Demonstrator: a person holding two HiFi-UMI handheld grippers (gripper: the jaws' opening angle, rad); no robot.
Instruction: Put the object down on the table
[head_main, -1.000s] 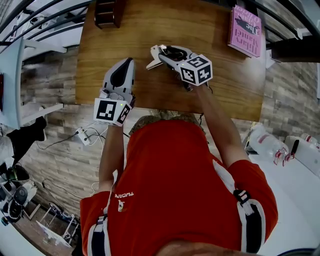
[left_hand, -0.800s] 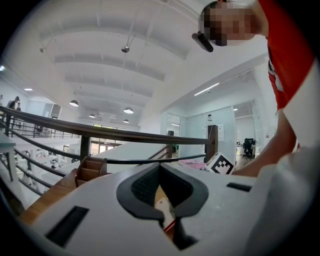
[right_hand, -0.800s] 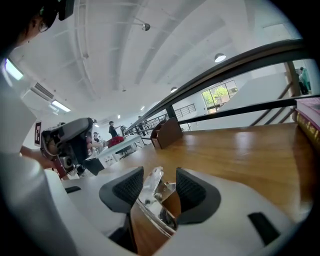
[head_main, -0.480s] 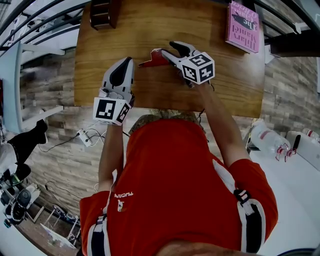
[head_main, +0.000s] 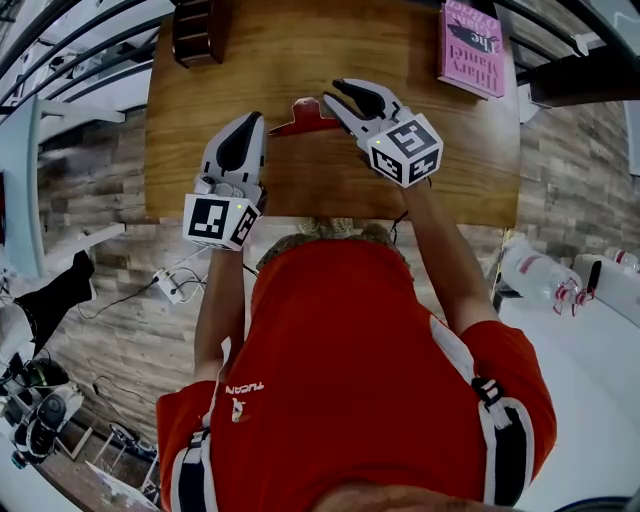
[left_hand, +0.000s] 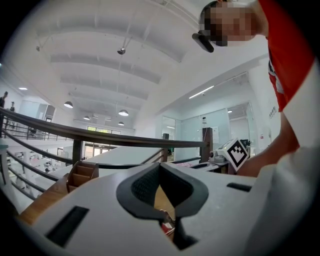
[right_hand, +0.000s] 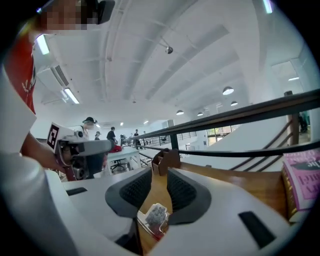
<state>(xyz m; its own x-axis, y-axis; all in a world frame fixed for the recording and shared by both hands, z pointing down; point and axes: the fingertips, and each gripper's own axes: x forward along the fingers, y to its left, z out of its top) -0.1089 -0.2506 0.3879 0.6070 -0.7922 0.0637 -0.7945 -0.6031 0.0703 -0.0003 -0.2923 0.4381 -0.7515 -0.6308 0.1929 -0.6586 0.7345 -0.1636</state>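
A flat red packet (head_main: 300, 118) lies on the wooden table (head_main: 250, 60), its right end at the tips of my right gripper (head_main: 338, 98). In the right gripper view the jaws (right_hand: 160, 185) are closing with a strip of table showing between the pads. The packet (right_hand: 154, 216) sits low at their base, with no pad seen pressing on it. My left gripper (head_main: 250, 120) hovers over the table's near edge, left of the packet, fingertips together and empty. A bit of the red packet (left_hand: 167, 228) shows low in the left gripper view (left_hand: 160, 172).
A pink book (head_main: 472, 48) lies at the table's far right corner. A brown wooden organiser (head_main: 198, 30) stands at the far left. A railing runs behind the table, and the near edge sits against my body.
The right gripper has shifted toward the far side of the table. The packet, earlier raised at its tips with a pale side showing, now lies red side up on the wood. The left gripper stays put.
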